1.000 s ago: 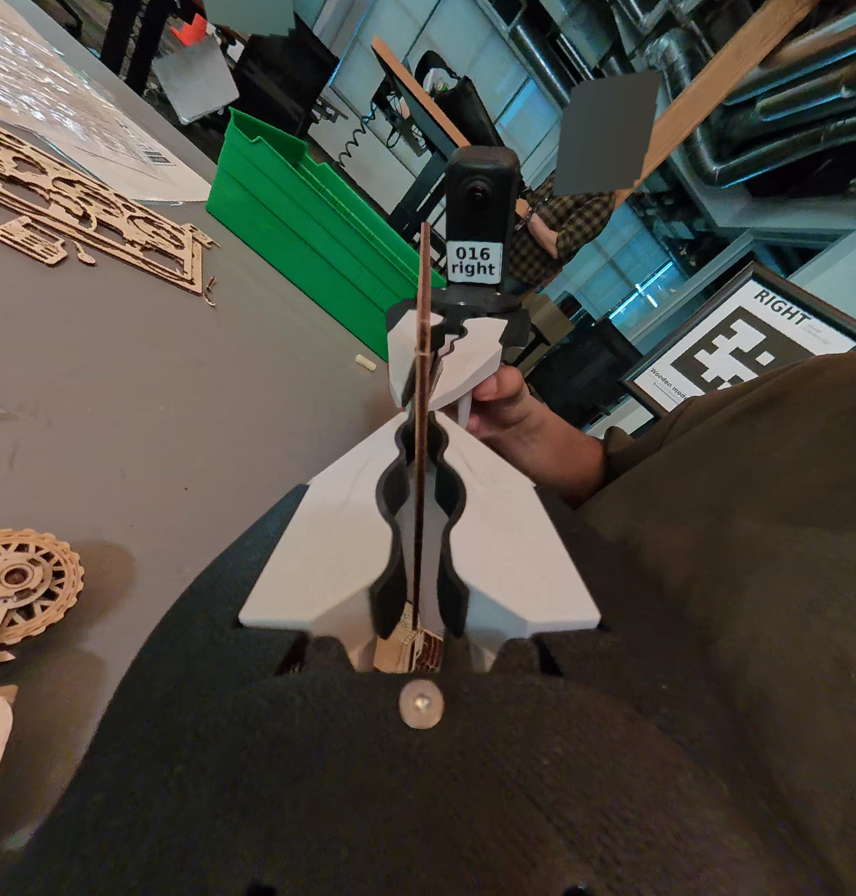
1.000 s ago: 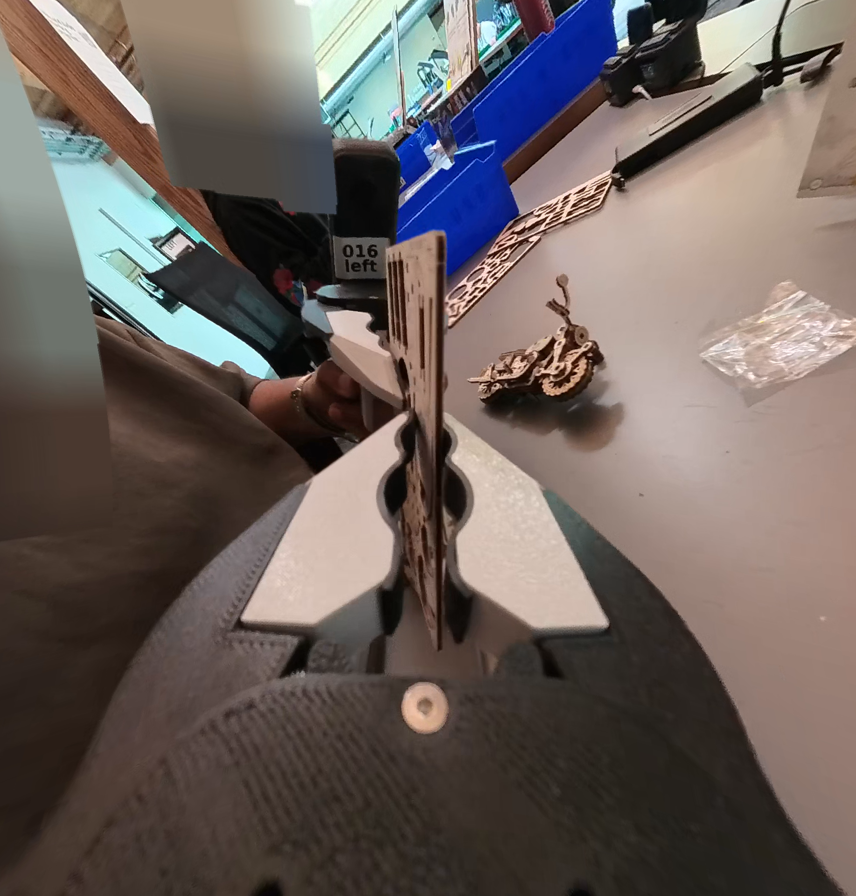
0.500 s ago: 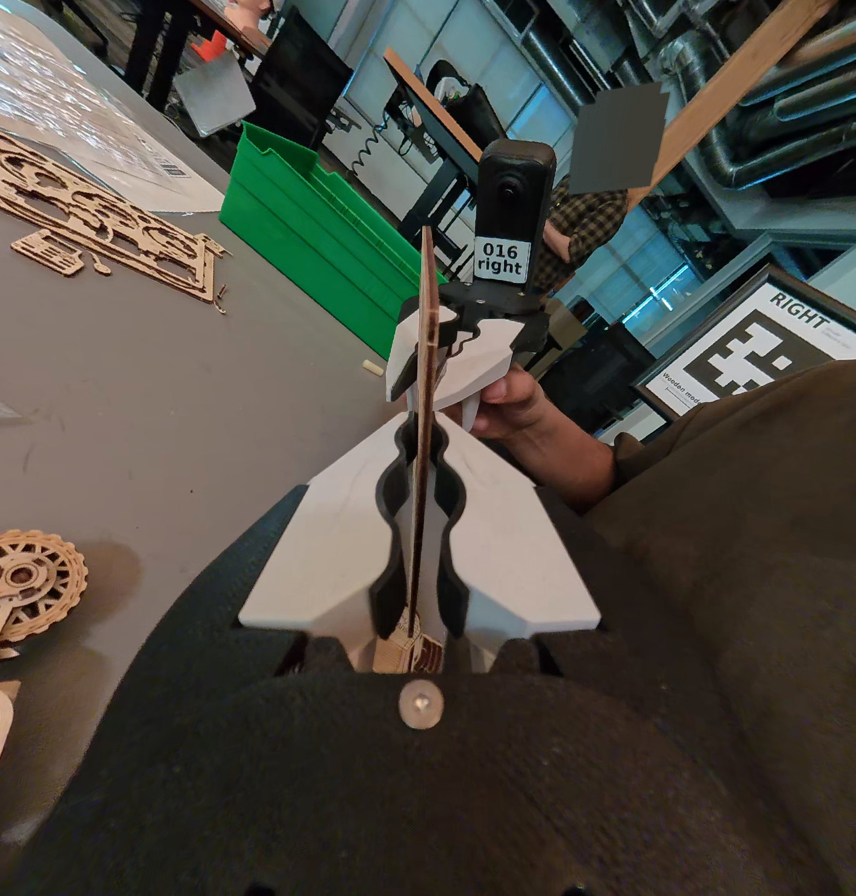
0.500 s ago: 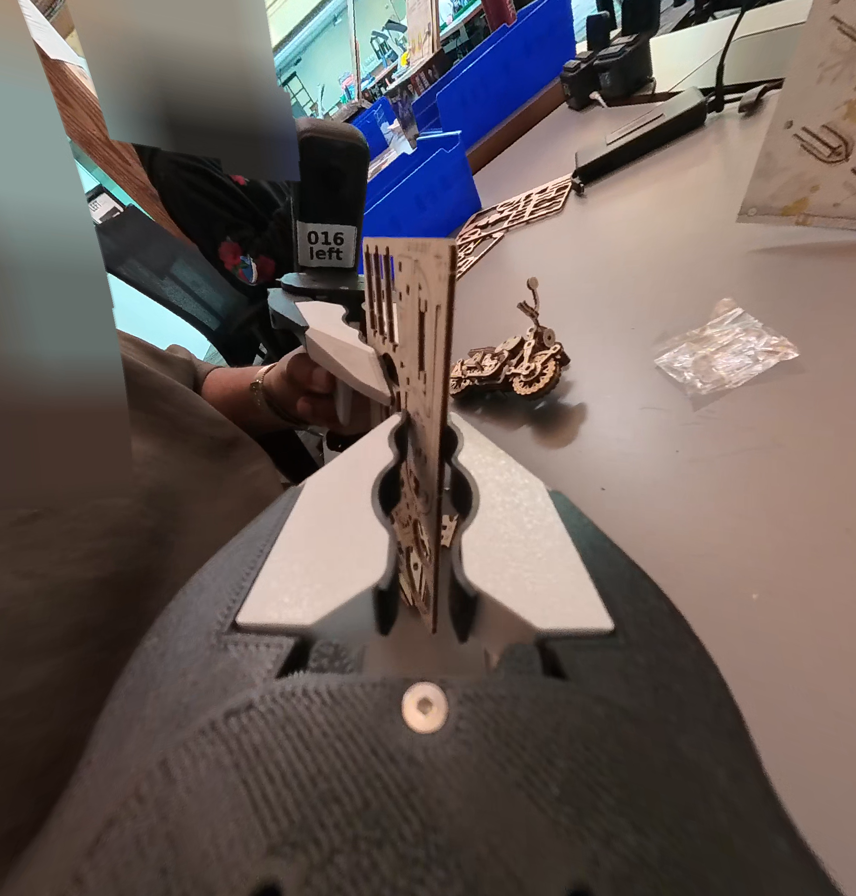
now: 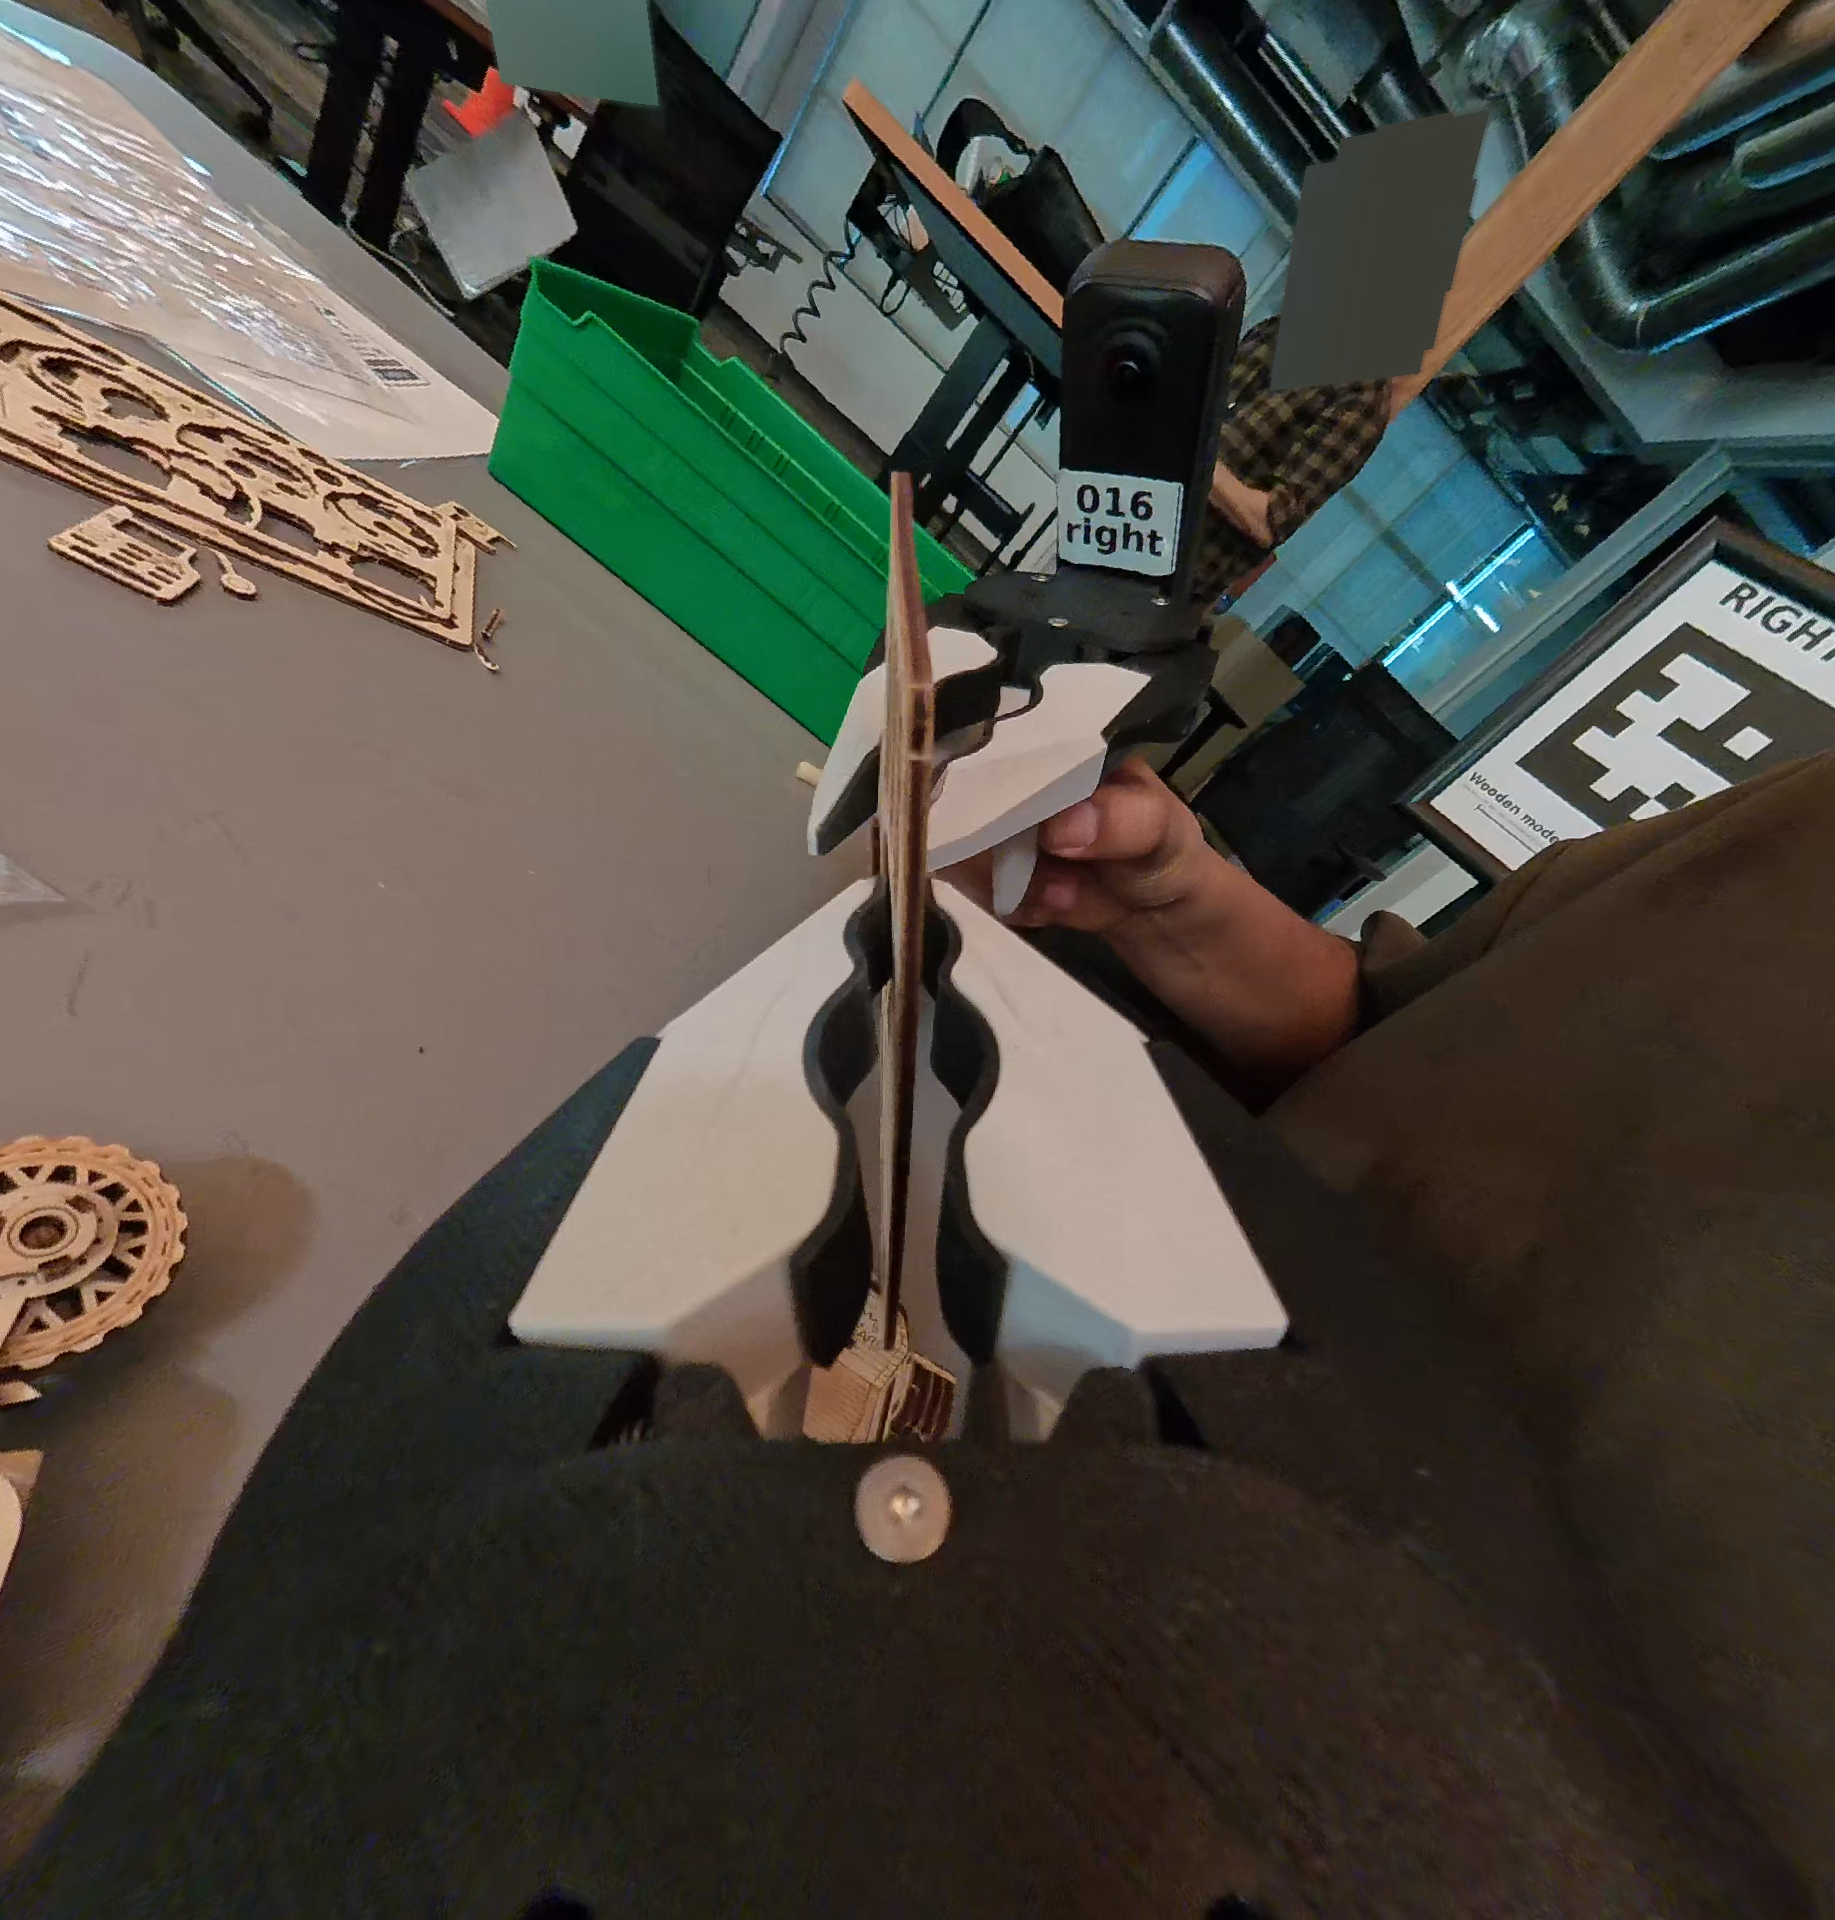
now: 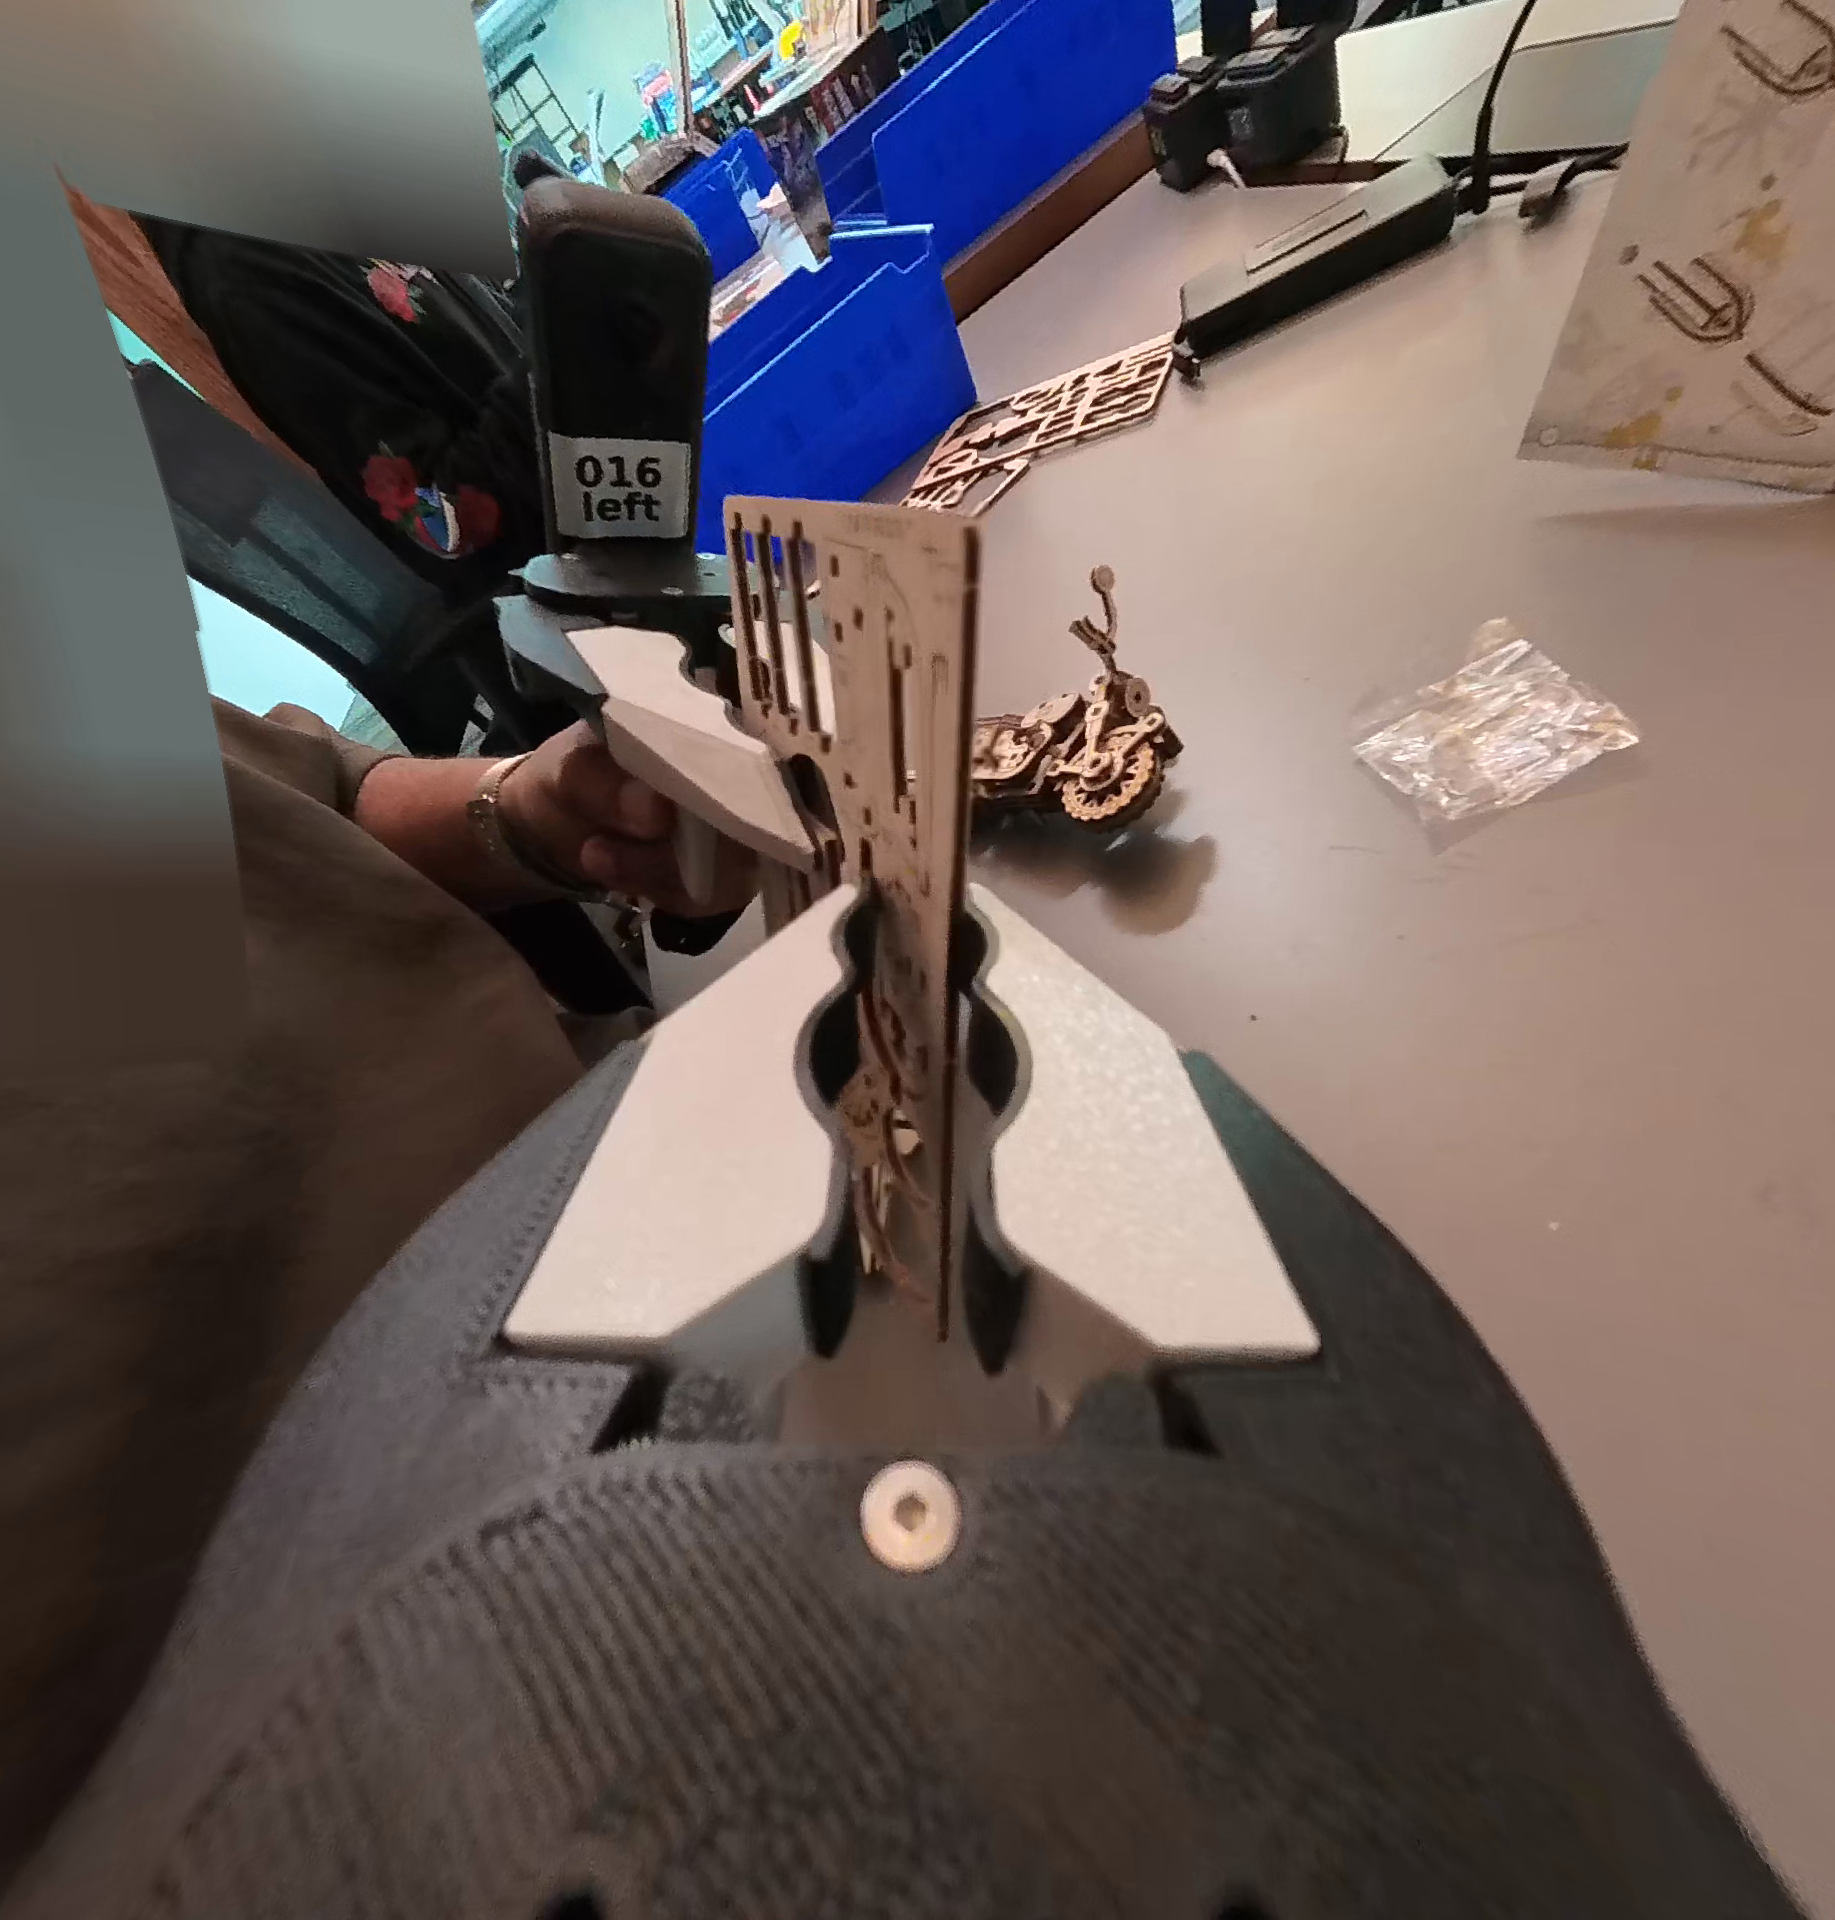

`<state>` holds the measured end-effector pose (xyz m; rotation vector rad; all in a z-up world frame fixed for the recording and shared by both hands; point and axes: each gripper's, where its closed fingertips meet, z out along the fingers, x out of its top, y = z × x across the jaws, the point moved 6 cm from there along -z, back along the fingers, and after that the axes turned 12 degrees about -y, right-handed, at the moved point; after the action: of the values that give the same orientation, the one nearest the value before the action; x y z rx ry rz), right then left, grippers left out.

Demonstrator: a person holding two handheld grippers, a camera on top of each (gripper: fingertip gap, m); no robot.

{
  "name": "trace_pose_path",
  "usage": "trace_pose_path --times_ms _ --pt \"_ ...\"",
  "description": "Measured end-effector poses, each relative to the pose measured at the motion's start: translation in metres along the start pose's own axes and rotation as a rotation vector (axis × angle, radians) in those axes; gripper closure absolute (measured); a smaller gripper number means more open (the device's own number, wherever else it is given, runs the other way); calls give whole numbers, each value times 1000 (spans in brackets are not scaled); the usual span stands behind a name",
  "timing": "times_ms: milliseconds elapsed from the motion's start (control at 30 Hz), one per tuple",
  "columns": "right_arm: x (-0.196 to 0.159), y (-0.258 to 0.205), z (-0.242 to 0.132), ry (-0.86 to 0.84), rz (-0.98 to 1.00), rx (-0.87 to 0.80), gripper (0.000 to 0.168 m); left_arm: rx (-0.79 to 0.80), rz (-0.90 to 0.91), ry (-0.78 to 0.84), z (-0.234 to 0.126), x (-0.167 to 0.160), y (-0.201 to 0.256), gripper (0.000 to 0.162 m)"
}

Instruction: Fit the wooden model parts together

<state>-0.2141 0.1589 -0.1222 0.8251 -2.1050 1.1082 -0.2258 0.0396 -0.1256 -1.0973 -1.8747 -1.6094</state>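
A thin laser-cut wooden parts sheet point(image 5: 905, 665) stands on edge above the grey table, held by both grippers. My left gripper point(image 5: 900, 920) is shut on its near end. My right gripper point(image 5: 892, 821) clamps the same sheet just beyond, facing me. In the right wrist view my right gripper point(image 6: 918, 920) is shut on the sheet point(image 6: 882, 644), whose slotted face shows. The left gripper point(image 6: 840, 842) grips it from the far left. An assembled wooden motorcycle model point(image 6: 1079, 738) stands on the table behind the sheet.
A green bin point(image 5: 684, 499), a punched-out wooden sheet point(image 5: 217, 468) and a wooden gear assembly point(image 5: 51, 1257) lie on the left. A clear plastic bag point(image 6: 1495, 727), another parts sheet point(image 6: 1048, 416), blue bins point(image 6: 840, 364) and a propped instruction sheet point(image 6: 1723, 260) lie to the right.
Both grippers stay shut on the sheet. The sheet has turned, so more of its slotted face shows in the right wrist view. The right gripper has tilted and shifted right in the left wrist view.
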Motion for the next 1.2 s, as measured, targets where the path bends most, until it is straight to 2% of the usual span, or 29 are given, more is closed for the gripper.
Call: trace_pose_path --times_ms 200,367,467,567,667,833,1200 --pt "2 -2 0 13 -19 -27 155 -3 -10 10 -1 1 -1 161" --pt "5 -2 0 79 5 42 155 -77 -77 55 -5 4 -4 161" --pt "7 1 -5 121 44 94 142 -139 -142 105 -8 6 -7 161" --pt "5 5 -7 110 109 159 140 -136 -146 135 -13 9 -10 161" --pt "1 4 -3 65 132 204 144 -124 -138 138 -14 10 -12 161" --pt "-4 0 5 -6 71 150 161 -122 -140 147 -16 10 -13 161" --pt "-4 3 3 28 121 222 165 -138 -151 157 -18 11 -13 161"
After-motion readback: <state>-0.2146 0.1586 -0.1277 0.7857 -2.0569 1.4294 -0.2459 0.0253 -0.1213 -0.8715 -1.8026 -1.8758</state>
